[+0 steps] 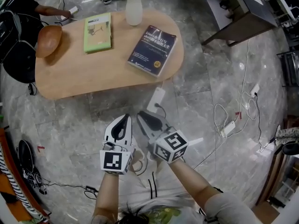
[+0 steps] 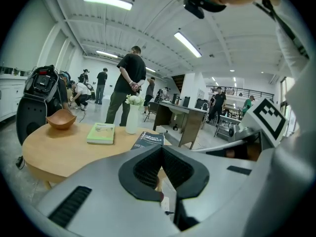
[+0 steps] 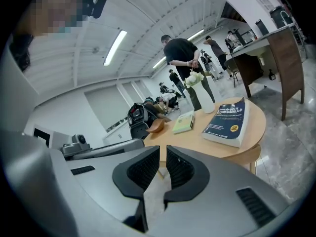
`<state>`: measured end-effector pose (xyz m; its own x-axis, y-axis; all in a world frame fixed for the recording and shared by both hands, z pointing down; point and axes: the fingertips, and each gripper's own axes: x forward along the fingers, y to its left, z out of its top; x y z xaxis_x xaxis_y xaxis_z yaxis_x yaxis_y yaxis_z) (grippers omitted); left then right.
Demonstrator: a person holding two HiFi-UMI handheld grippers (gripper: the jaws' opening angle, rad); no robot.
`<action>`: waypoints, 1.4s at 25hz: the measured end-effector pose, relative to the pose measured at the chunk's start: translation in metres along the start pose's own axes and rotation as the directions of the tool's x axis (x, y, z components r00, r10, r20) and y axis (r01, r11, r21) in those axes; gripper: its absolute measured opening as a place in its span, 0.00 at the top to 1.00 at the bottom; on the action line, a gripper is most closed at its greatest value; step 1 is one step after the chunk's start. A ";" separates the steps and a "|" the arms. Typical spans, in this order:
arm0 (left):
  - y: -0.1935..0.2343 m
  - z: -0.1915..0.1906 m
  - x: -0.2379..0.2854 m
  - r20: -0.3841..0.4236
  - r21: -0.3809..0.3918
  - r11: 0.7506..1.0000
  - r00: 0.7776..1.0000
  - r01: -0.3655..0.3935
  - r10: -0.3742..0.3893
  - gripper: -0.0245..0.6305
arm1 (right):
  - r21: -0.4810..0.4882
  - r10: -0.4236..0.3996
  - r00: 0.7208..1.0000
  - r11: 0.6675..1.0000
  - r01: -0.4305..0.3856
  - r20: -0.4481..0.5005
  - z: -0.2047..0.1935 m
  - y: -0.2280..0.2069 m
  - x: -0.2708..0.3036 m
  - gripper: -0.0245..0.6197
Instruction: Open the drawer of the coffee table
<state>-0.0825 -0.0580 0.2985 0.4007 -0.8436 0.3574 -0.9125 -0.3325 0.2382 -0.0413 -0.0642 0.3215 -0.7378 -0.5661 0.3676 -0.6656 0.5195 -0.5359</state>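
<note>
The left gripper point(image 1: 123, 119) is pressing its jaws together on nothing; the right gripper point(image 1: 142, 115) is showing a bare slit, empty, facing the coffee table point(image 1: 93, 71).

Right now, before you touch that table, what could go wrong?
A jolt to the coffee table could tip the vase near its far edge. The blue book lies near the front edge and might slide off. A power strip and cables lie on the floor by the table; feet could catch them.

Open floor point(image 1: 88, 125) up to coffee table point(image 1: 93, 76) — 1 power strip point(image 1: 156, 100) between.
</note>
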 end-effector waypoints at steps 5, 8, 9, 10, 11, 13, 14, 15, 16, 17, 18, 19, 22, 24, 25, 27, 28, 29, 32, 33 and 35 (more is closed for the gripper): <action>0.012 -0.020 0.017 0.012 0.020 1.000 1.000 -0.024 0.024 0.95 | -0.003 0.025 1.000 1.000 -0.025 0.002 -0.016 -0.017 0.018 0.92; 0.019 -0.034 0.027 0.013 0.028 0.999 0.999 -0.030 0.030 0.95 | -0.004 0.038 0.999 0.999 -0.038 0.005 -0.027 -0.026 0.028 0.92; 0.021 -0.039 0.031 0.013 0.032 0.999 0.999 -0.030 0.029 0.95 | -0.004 0.041 0.999 0.999 -0.040 0.006 -0.030 -0.030 0.032 0.92; 0.022 -0.044 0.035 0.013 0.036 0.999 1.000 -0.029 0.029 0.95 | -0.003 0.042 0.999 0.999 -0.042 0.008 -0.034 -0.034 0.036 0.92; 0.024 -0.049 0.039 0.013 0.040 0.999 1.000 -0.029 0.028 0.95 | -0.001 0.042 0.999 0.999 -0.042 0.011 -0.038 -0.038 0.039 0.92; 0.028 -0.059 0.045 0.014 0.044 0.999 1.000 -0.026 0.026 0.95 | 0.002 0.040 0.999 0.999 -0.040 0.018 -0.045 -0.046 0.046 0.92; 0.029 -0.064 0.049 0.015 0.046 0.999 1.000 -0.024 0.023 0.95 | 0.002 0.039 0.999 0.999 -0.039 0.023 -0.048 -0.050 0.049 0.92; 0.031 -0.068 0.052 0.016 0.051 0.998 1.000 -0.022 0.021 0.95 | 0.000 0.037 0.999 0.999 -0.037 0.028 -0.050 -0.054 0.052 0.92; 0.033 -0.072 0.057 0.017 0.055 0.998 1.000 -0.022 0.021 0.95 | -0.002 0.037 0.999 0.999 -0.036 0.033 -0.053 -0.058 0.056 0.92; 0.035 -0.076 0.061 0.016 0.058 0.998 1.000 -0.024 0.024 0.95 | -0.003 0.036 0.999 0.999 -0.036 0.037 -0.056 -0.062 0.059 0.92; 0.037 -0.081 0.065 0.012 0.059 0.998 1.000 -0.029 0.029 0.95 | -0.003 0.037 0.999 0.999 -0.037 0.038 -0.061 -0.066 0.062 0.92; 0.039 -0.086 0.069 0.010 0.060 0.998 0.999 -0.032 0.031 0.95 | -0.005 0.039 0.999 0.999 -0.039 0.038 -0.066 -0.070 0.066 0.92; 0.045 -0.110 0.085 0.024 0.066 0.998 1.000 -0.015 0.014 0.95 | 0.004 0.040 0.998 0.999 -0.040 0.046 -0.084 -0.087 0.079 0.92; 0.048 -0.124 0.095 0.027 0.071 0.997 1.000 -0.011 0.009 0.95 | 0.030 0.039 0.998 0.999 -0.041 0.055 -0.096 -0.100 0.087 0.92; 0.049 -0.129 0.099 0.029 0.075 0.997 1.000 -0.009 0.007 0.95 | 0.038 0.040 0.997 0.998 -0.043 0.061 -0.100 -0.105 0.092 0.92; 0.051 -0.137 0.109 0.041 0.090 0.996 0.999 -0.004 0.000 0.95 | 0.037 0.048 0.996 0.998 -0.051 0.075 -0.107 -0.115 0.099 0.92; 0.052 -0.140 0.113 0.048 0.100 0.995 0.999 -0.001 -0.004 0.95 | 0.036 0.053 0.995 0.998 -0.056 0.083 -0.109 -0.120 0.103 0.92; 0.053 -0.145 0.118 0.056 0.110 0.994 0.998 0.000 -0.006 0.95 | 0.037 0.059 0.994 0.997 -0.062 0.092 -0.113 -0.124 0.107 0.92; 0.062 -0.160 0.131 0.082 0.133 0.991 0.997 -0.017 0.006 0.95 | 0.041 0.077 0.990 0.996 -0.083 0.120 -0.121 -0.138 0.122 0.92; 0.067 -0.167 0.135 0.085 0.142 0.990 0.996 -0.029 0.017 0.95 | 0.041 0.085 0.988 0.995 -0.091 0.128 -0.124 -0.143 0.127 0.92; 0.077 -0.181 0.141 0.076 0.166 0.985 0.996 -0.053 0.041 0.95 | 0.043 0.100 0.984 0.993 -0.107 0.146 -0.130 -0.149 0.137 0.92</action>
<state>-0.0812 -0.1262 0.5303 0.3556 -0.8861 0.2972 -0.9335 -0.3526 0.0654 -0.0579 -0.1360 0.5507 -0.7763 -0.5987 0.1975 -0.5773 0.5492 -0.6043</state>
